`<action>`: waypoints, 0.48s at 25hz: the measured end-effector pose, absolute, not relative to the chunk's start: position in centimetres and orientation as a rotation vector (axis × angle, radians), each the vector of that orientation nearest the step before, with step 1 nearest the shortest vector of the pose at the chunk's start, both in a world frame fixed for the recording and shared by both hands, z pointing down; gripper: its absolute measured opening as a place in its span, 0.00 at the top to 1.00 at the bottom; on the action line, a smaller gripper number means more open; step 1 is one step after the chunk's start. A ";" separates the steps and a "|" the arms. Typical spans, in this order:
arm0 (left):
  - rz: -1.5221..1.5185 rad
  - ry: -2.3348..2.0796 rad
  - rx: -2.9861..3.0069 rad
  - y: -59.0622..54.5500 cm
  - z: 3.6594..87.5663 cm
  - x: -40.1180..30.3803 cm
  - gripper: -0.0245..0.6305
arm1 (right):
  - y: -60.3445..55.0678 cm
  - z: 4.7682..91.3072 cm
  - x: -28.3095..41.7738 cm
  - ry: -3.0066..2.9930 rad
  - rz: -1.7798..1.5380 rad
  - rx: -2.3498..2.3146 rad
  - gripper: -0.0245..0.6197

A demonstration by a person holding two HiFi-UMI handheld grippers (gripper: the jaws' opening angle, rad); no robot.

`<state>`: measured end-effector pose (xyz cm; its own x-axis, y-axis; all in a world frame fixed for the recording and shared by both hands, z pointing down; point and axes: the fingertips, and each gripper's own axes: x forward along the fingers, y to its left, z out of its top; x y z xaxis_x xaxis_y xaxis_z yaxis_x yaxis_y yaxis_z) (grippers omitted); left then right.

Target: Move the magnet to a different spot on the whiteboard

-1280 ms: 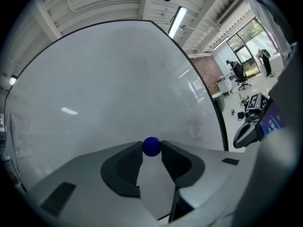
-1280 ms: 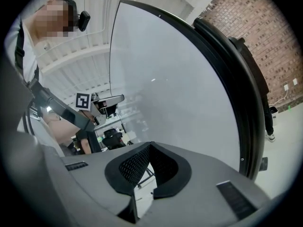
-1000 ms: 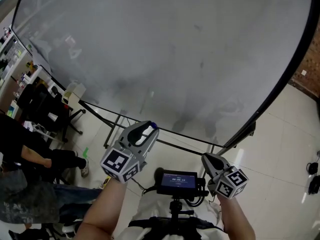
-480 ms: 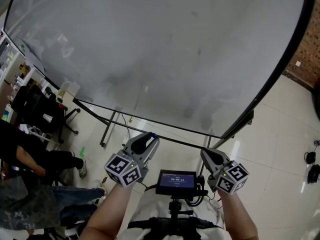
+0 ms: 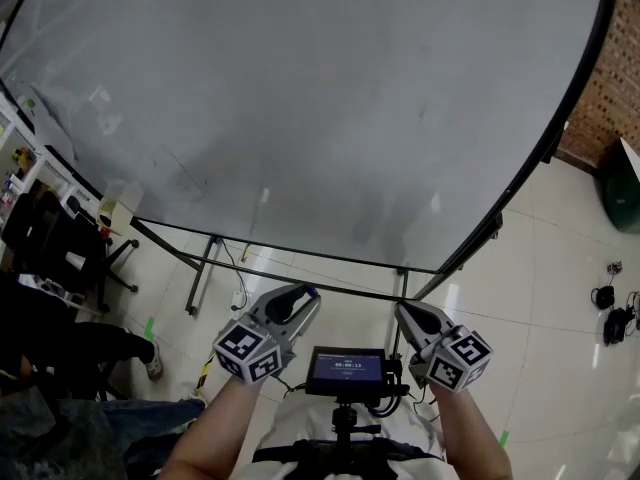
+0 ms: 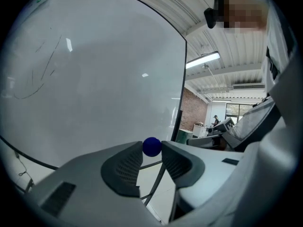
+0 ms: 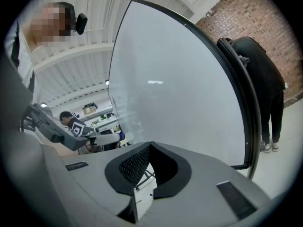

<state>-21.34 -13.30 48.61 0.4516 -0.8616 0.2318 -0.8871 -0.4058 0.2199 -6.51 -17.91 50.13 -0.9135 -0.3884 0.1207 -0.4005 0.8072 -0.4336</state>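
Note:
A small blue ball magnet (image 6: 152, 146) sits pinched between the tips of my left gripper (image 6: 152, 151), which is shut on it. In the head view the left gripper (image 5: 306, 296) hangs just below the lower frame of the large whiteboard (image 5: 320, 108), off its surface, and the magnet (image 5: 311, 291) peeks out at the tip. My right gripper (image 5: 401, 311) is held beside it, also below the board, jaws together with nothing between them (image 7: 150, 148). The whiteboard (image 6: 94, 79) fills most of the left gripper view; it bears faint pen marks.
A small screen (image 5: 346, 366) is mounted at my chest between the arms. Black office chairs (image 5: 55, 243) and a seated person's leg (image 5: 95, 343) are at the left. A brick wall (image 5: 605, 88) and floor cables (image 5: 612, 313) lie right. A person in black (image 7: 262, 84) stands beside the board.
The head view has swung, so the board sits higher and further left in frame. Both grippers sit slightly lower, a little farther below the board's frame. The magnet stays in the left jaws.

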 end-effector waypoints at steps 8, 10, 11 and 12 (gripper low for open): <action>0.100 -1.446 2.411 -9.3 49.6 -23.8 0.72 | -14.6 49.6 -7.0 -2.936 0.698 0.771 0.91; 0.091 -1.444 2.425 -8.7 49.6 -24.2 0.72 | -13.8 49.5 -7.1 -2.928 0.694 0.798 0.91; 0.085 -1.441 2.430 -8.3 49.7 -24.4 0.72 | -13.3 49.4 -7.2 -2.925 0.689 0.808 0.91; 0.080 -1.437 2.435 -7.9 49.7 -24.7 0.72 | -12.8 49.3 -7.4 -2.923 0.684 0.816 0.91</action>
